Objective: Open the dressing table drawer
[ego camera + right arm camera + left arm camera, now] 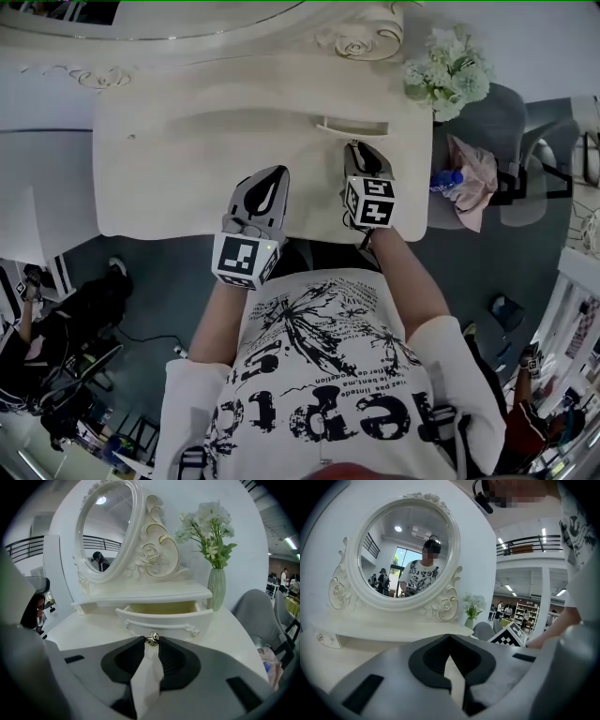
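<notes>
**Right gripper view: drawer part-way out, knob caught in the tongs**

Right gripper view puts the drawer (165, 618) at the centre of the frame, under the little shelf below the mirror (105, 531). Its curved front stands forward of the shelf edge, so a strip of the pale inside shows behind it. The small metal knob (151, 639) sits right at the tips of the right tongs (358, 148), which are clenched on it from both sides.

In the head view the same drawer lies upper middle-right, just above those tongs, on the white surface (178, 178). The left tongs (277, 174) are lower and to the left of it, over bare surface and well apart from the drawer. Their tips are pressed together with nothing between them. A vase of flowers (216, 585) stands just to the right of the drawer, clear of its path.

The step in hand looks like the pull itself, with the opening begun but not finished. The next move calls for a straight draw toward the person, along the drawer's own line. The grip on the knob needs to be firm, since the knob is small and round and could slip from the tips if the pull goes crooked.
</notes>
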### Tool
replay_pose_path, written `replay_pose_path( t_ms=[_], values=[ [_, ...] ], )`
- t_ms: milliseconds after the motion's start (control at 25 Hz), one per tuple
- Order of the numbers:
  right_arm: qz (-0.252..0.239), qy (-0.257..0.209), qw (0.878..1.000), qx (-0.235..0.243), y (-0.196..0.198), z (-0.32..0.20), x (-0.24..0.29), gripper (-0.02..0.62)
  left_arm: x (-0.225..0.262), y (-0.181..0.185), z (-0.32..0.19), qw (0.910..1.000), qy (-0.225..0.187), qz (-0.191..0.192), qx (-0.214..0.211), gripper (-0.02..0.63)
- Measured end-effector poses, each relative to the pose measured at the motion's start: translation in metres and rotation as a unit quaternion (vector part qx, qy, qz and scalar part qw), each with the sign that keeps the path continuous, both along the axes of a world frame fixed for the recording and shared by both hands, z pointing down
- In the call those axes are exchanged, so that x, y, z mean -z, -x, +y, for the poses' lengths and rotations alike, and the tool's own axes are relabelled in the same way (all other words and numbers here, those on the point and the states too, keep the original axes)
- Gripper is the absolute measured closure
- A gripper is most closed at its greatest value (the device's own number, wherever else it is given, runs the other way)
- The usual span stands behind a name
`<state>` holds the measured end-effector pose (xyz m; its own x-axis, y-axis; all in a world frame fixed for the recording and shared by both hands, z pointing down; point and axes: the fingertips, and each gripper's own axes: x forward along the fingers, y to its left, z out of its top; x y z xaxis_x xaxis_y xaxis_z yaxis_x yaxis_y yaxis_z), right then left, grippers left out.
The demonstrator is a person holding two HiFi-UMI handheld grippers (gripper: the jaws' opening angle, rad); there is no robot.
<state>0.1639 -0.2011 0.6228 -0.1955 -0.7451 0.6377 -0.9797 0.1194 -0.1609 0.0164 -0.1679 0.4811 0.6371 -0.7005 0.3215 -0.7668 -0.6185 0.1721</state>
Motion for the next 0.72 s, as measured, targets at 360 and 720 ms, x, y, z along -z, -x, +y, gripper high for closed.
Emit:
replay_pose_path(
  t_ms=[360, 720],
  values=[
    [0.004, 0.000, 1.000, 0.014, 0.004, 0.020, 0.004, 0.492, 0.007, 0.002, 0.007, 1.0000, -0.002, 0.004, -0.009, 0.598],
    [0.000, 0.005, 1.000, 0.009, 0.004, 0.035, 0.001, 0.491, 0.009, 0.001, 0.015, 0.9999, -0.006, 0.003, -0.012, 0.598]
  ],
)
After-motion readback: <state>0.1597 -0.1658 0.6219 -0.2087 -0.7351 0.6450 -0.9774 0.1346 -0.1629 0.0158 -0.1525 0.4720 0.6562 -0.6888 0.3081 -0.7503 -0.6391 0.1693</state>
